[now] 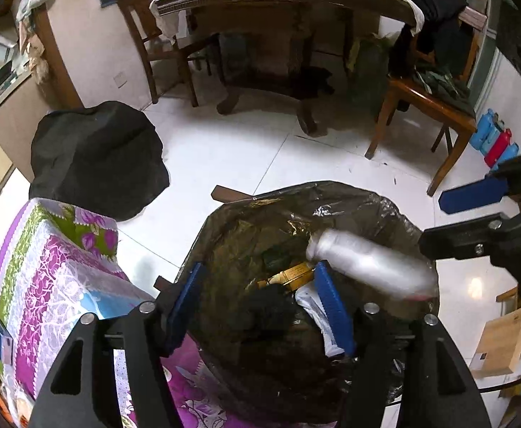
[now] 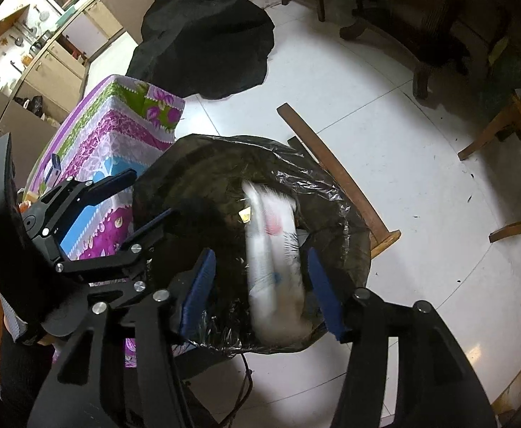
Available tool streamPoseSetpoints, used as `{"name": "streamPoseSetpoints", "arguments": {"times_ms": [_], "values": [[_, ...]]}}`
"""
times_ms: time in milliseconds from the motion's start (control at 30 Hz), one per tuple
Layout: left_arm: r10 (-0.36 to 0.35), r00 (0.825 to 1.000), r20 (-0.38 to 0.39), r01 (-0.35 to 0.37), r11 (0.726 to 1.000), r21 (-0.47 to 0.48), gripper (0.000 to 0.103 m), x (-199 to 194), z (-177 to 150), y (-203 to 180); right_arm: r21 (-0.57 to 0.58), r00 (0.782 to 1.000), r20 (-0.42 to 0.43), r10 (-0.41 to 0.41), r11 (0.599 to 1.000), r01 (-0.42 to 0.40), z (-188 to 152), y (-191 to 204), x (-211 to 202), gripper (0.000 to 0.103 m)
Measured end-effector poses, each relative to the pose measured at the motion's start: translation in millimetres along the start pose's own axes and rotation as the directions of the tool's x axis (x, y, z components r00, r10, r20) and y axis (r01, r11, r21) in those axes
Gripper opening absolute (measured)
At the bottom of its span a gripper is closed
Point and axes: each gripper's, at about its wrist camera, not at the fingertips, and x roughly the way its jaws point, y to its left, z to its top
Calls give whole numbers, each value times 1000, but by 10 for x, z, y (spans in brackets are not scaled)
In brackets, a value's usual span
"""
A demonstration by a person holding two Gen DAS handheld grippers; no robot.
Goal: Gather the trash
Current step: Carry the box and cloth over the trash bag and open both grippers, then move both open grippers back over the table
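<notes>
Both grippers hang over the bin (image 1: pixel 296 214), jaws spread and holding nothing. The left gripper (image 1: pixel 260 303) is at its 7 o'clock rim, the right gripper (image 2: pixel 260 289) at 5 o'clock. A blurred white bottle (image 2: pixel 274 249) sits inside the bin.

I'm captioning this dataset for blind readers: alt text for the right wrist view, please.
A blurred white bottle drops between the open right gripper into a black-lined bin. The left gripper, also open, hovers at the bin's left beside a floral-covered table.
</notes>
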Motion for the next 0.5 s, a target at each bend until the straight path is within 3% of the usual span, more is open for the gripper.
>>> {"name": "streamPoseSetpoints", "arguments": {"times_ms": [500], "values": [[26, 999, 25, -26, 1000, -11, 65, -111, -81, -17, -13, 999, 18, -39, 999, 39, -71, 104, -21, 52]]}}
